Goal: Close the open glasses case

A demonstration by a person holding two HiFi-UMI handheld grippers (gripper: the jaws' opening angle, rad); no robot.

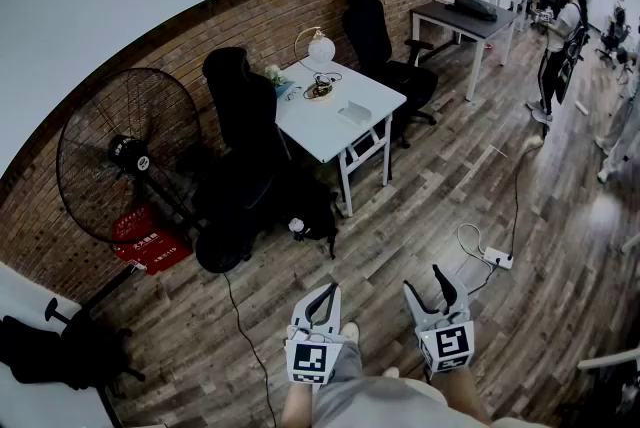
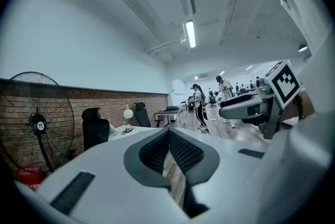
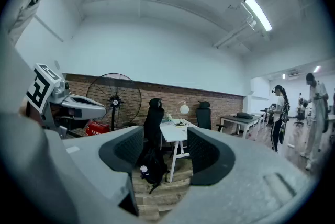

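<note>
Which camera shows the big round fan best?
The head view: the fan looks biggest there, whole cage and stand. The left gripper view has it near the left edge, stand partly hidden; the right gripper view shows it small.

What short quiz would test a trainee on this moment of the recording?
1. True or false: the right gripper grips an object.
2. What sits at the foot of the fan? A blue bucket, B red box, C yellow ladder.
3. Fill in: the jaws of the left gripper are ___ at the tips.
Key: 1 false; 2 B; 3 together.
</note>
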